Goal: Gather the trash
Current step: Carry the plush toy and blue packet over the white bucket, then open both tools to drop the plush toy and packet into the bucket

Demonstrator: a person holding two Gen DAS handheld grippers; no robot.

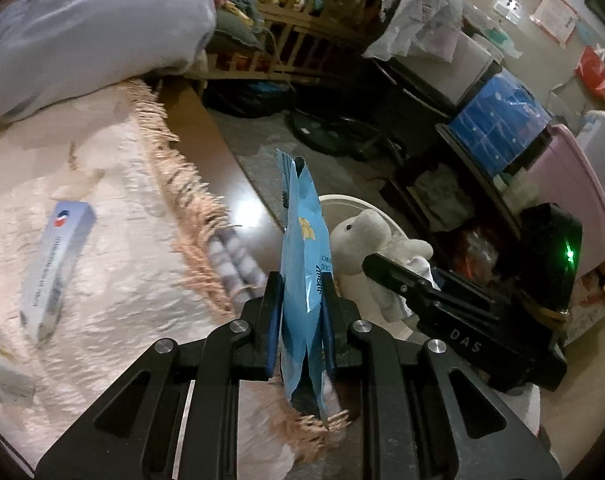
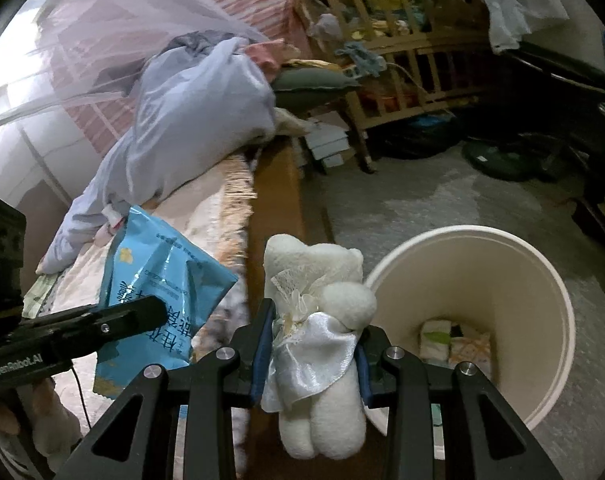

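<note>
While my left gripper [image 1: 301, 300] clamped a blue snack bag [image 1: 304, 248], "GenRobot.AI" showed at lower left of the right view. My right gripper [image 2: 310, 344], marked "DAS", squeezed a white plush toy [image 2: 322, 320].

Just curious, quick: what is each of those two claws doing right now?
Left gripper: closed on a blue snack bag.
Right gripper: closed on a white stuffed toy.

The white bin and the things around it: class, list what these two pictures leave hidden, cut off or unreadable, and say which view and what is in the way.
- White bin: in the left wrist view, mostly hidden behind the blue packet and the plush toy.
- Bin contents: right wrist view, folded items partly hidden by the right claw; unidentifiable.
- Long box on the bed: left wrist view, print blurred, unreadable.
- Packet's lower end: hidden inside the left claw.
</note>
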